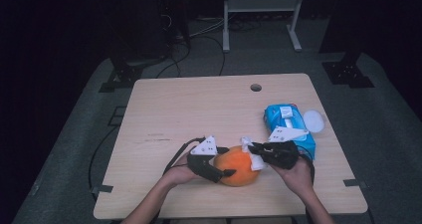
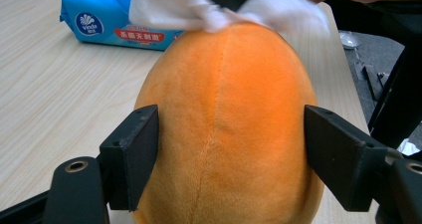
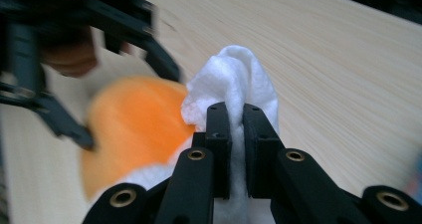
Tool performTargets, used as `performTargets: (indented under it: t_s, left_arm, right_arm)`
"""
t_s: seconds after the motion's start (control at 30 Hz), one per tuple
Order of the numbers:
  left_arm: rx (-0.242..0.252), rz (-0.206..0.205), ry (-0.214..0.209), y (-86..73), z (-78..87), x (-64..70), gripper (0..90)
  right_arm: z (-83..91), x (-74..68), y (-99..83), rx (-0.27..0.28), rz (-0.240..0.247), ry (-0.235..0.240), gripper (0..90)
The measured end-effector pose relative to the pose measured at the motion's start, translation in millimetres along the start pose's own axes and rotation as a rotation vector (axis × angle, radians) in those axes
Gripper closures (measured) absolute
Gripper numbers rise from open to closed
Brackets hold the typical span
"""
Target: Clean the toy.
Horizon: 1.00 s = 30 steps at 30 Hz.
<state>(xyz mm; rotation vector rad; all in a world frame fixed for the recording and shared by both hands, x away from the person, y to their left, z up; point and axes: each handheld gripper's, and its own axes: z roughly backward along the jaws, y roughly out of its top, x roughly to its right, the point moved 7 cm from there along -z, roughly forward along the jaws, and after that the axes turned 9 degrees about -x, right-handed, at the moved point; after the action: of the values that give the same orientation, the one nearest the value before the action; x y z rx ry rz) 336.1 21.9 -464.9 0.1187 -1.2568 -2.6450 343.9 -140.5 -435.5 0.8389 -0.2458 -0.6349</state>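
Observation:
An orange plush ball (image 1: 237, 166) rests on the wooden table (image 1: 199, 109) near its front edge. My left gripper (image 1: 219, 170) holds it from the left, one jaw pressed to each flank of the ball (image 2: 226, 129). My right gripper (image 1: 255, 152) is shut on a white wipe (image 3: 234, 84), which lies against the ball's right upper side (image 2: 199, 5). In the right gripper view the orange ball (image 3: 134, 129) sits just left of the wipe, with the left gripper (image 3: 74, 59) blurred behind it.
A blue pack of wet wipes (image 1: 288, 127) lies right of the ball, with a white round lid (image 1: 313, 120) beside it. A cable hole (image 1: 256, 87) sits near the table's far edge. A white frame (image 1: 261, 10) stands on the floor beyond.

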Motion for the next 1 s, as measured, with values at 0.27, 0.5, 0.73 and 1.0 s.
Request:
performTargets:
  t_s: [0.27,0.5,0.73,1.0]
  left_arm:
    - [-0.002,-0.012,-0.002,0.8,0.3,1.8,24.2]
    - [-0.011,-0.013,0.000,0.1,0.0,2.5,24.1]
    - [-0.010,0.003,0.027,3.9,-4.3,3.8,21.8]
    - [-0.006,0.006,0.015,4.8,-1.3,4.9,22.0]
  right_arm:
    - [6.7,15.4,-13.9,-0.020,-0.044,-0.007,82.2]
    - [10.7,14.7,-15.3,-0.008,-0.066,0.008,82.3]
    - [7.5,-15.3,2.6,0.036,-0.019,0.085,81.9]
    - [7.3,-10.1,0.1,0.017,-0.015,0.069,81.8]
